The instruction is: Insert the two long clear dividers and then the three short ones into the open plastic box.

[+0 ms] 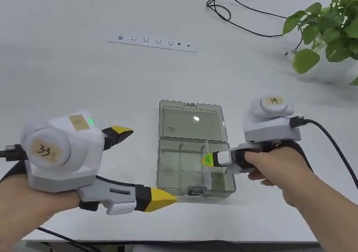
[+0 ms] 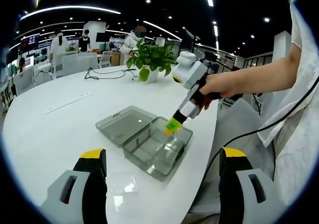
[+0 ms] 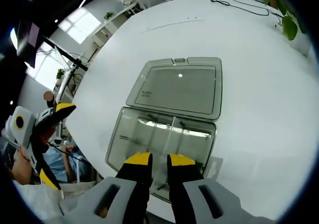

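**Plastic box** [image 1: 168,176]: clear and grey-tinted, set on the white table [image 1: 84,78] near its front edge. It is opened flat, with the lid [image 1: 193,120] laid back on the far side and the tray towards the person. Dividers [image 1: 179,158] are seen as faint clear lines crossing inside the tray. Their number cannot be told.

**Right gripper** [image 1: 210,160]: held in a hand [image 1: 279,168] at the right side of the box, with the tips lowered over the right part of the tray. In the right gripper view the yellow-tipped jaws are drawn almost together, with only a narrow slit left between them. Whether a clear divider is nipped in that slit cannot be told.

**Left gripper** [image 1: 141,165]: held above the table to the left of the box and apart from it. The jaws are spread wide and nothing is carried between them. In the left gripper view the box is framed between the two tips.

**Power strip** [image 1: 152,41]: white, laid flat well behind the box.

**Cable** [image 1: 240,11]: black, looped at the far right of the table.

**Potted plant** [image 1: 327,25]: green-leaved, placed at the far right corner.
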A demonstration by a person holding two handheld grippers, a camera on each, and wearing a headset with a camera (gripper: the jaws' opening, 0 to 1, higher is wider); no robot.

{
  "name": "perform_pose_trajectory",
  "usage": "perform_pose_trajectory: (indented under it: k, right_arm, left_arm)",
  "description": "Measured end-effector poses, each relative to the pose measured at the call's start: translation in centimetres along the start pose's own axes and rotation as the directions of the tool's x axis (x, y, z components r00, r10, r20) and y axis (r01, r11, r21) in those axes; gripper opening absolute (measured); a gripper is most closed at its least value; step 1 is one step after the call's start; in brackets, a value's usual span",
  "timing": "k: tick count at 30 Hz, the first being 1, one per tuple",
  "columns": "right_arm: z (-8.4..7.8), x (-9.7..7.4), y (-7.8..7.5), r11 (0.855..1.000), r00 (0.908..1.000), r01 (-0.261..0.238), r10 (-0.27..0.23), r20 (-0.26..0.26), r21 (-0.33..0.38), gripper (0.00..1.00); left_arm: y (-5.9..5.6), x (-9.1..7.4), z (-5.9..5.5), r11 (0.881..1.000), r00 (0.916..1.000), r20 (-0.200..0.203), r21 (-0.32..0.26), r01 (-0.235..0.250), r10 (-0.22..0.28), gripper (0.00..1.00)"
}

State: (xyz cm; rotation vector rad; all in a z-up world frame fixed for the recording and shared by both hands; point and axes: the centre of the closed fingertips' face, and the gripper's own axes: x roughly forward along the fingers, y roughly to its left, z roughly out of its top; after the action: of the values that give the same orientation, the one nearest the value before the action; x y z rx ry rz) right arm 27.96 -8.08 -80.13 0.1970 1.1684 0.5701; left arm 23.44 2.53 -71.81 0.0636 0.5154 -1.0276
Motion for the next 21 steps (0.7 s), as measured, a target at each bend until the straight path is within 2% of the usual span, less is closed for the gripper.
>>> perform_pose_trajectory:
  k: [6, 8, 11, 16, 21]
  right_arm:
    - [0.4, -0.7, 0.2, 0.999, 0.9996, -0.008, 0.009, 0.029, -0.040, 0.19]
    - [1.1, -1.0, 0.3, 0.997, 0.9978, -0.005, 0.010, 0.065, -0.079, 0.23]
    - [1.3, -1.6, 0.4, 0.995, 0.9970, -0.007, 0.014, 0.076, -0.100, 0.26]
    - [1.7, -2.6, 0.7, 0.992, 0.9931, -0.019, 0.033, 0.112, -0.126, 0.30]
    - [2.3, -3.7, 1.3, 0.987, 0.9854, -0.043, 0.068, 0.156, -0.155, 0.32]
  left_arm:
    - [-0.1, -0.2, -0.1, 1.000, 0.9999, 0.004, -0.008, -0.013, 0.013, 0.96]
    - [-0.1, -0.3, -0.1, 1.000, 0.9998, 0.006, -0.011, -0.016, 0.016, 0.96]
    - [0.0, -0.5, -0.2, 1.000, 0.9997, 0.006, -0.012, -0.023, 0.023, 0.96]
    - [0.0, -0.8, -0.3, 0.999, 0.9995, 0.006, -0.012, -0.032, 0.032, 0.96]
    - [0.0, -1.0, -0.3, 0.999, 0.9993, 0.006, -0.014, -0.038, 0.038, 0.96]
